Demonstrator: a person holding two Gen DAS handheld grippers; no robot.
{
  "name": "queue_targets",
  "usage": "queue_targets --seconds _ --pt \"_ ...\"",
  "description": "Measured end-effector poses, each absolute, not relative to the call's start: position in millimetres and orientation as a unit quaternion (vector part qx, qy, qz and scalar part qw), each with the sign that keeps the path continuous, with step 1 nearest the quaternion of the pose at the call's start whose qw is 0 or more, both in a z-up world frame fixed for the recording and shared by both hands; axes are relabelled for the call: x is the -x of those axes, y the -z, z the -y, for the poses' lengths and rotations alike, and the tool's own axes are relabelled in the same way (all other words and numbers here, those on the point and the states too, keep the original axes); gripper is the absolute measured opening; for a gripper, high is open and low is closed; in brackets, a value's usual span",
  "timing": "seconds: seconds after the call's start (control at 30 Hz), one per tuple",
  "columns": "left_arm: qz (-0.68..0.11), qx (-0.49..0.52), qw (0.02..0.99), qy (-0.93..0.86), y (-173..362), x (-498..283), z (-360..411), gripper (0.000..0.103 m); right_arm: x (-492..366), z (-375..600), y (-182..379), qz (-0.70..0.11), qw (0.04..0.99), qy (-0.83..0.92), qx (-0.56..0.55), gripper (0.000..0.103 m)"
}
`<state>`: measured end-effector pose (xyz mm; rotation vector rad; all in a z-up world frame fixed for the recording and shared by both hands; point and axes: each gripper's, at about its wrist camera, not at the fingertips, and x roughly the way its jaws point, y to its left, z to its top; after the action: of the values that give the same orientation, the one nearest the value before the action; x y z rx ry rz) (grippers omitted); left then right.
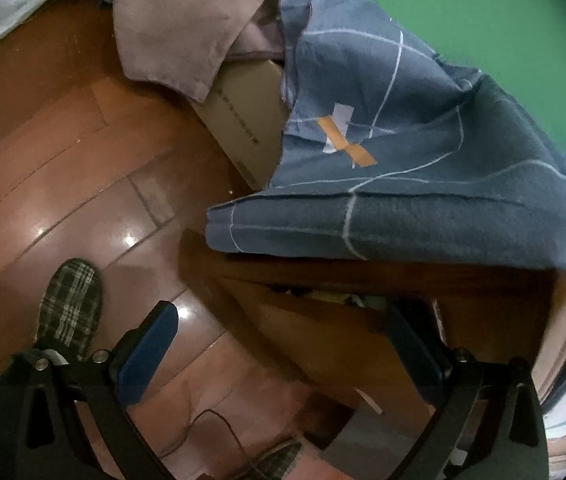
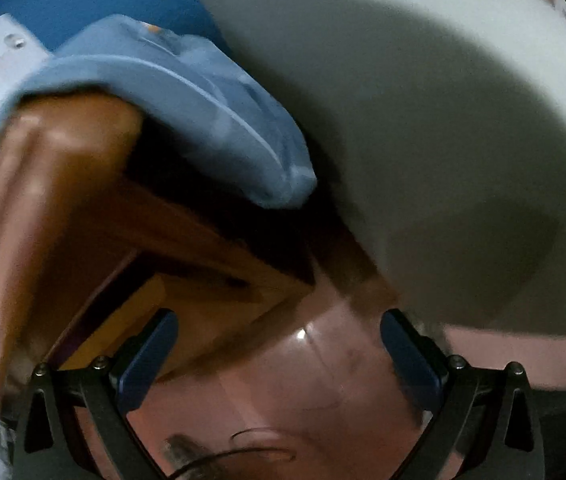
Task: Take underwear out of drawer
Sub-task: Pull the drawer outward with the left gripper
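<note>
A: Fingers first. Left gripper, blue pads spread wide, nothing between them. It hangs above the wooden floor and the near corner of a wooden cabinet.

B: Right one?

A: Right gripper, pads likewise well apart, empty. Below it, glossy reddish floor and a dark cable curling near the bottom edge.

B: Drawer?

A: Drawer is ajar in the cabinet front, just past the left gripper's right finger. A narrow gap shows along its top edge, with bits of pale and dark fabric inside. Too small and dim to say whether that is the underwear.

B: So the task's thing is unconfirmed.

A: Correct, cannot tell. On the right wrist view the same wood furniture appears blurred, with a yellowish panel low in it.

B: On top of the cabinet?

A: Blue blanket with thin white grid lines and an orange patch, draped over the top and hanging past the front edge. Farther back, a cardboard box under a tan cloth.

B: Floor items?

A: Plaid slipper left of the left gripper, a second one at the bottom edge. Green mat far right. Right view: large white surface behind, partly in shadow.
</note>
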<state>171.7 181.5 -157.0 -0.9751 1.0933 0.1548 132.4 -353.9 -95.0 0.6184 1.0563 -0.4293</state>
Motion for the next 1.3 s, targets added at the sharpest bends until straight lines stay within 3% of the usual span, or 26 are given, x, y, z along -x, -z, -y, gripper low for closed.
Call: queue_targets --seconds 0.3,0.73,0.93,1.13,1.3 --pt "-0.396 0.625 0.671 -0.035 182.8 -132.8 -175.4 0.102 -136.0 345.5 105.0 -0.491 0.803 0.205 -0.266 0.103" --pt "-0.368 0.671 0.641 -0.063 188.6 -135.0 -148.6 0.103 -134.6 339.7 104.6 -0.479 0.822 0.186 -0.247 0.103" --pt "-0.293 0.667 0.679 -0.09 195.2 -120.5 -124.8 0.103 -117.9 334.3 98.3 -0.476 0.827 0.174 -0.243 0.103" --pt "-0.364 0.575 0.709 -0.187 162.0 -137.8 -111.8 0.103 -95.8 314.9 105.8 -0.497 0.834 0.131 -0.202 0.103" --pt "-0.434 0.53 0.709 -0.165 151.5 -140.5 -121.9 0.103 -81.3 316.5 109.2 -0.511 0.826 0.106 -0.211 0.103"
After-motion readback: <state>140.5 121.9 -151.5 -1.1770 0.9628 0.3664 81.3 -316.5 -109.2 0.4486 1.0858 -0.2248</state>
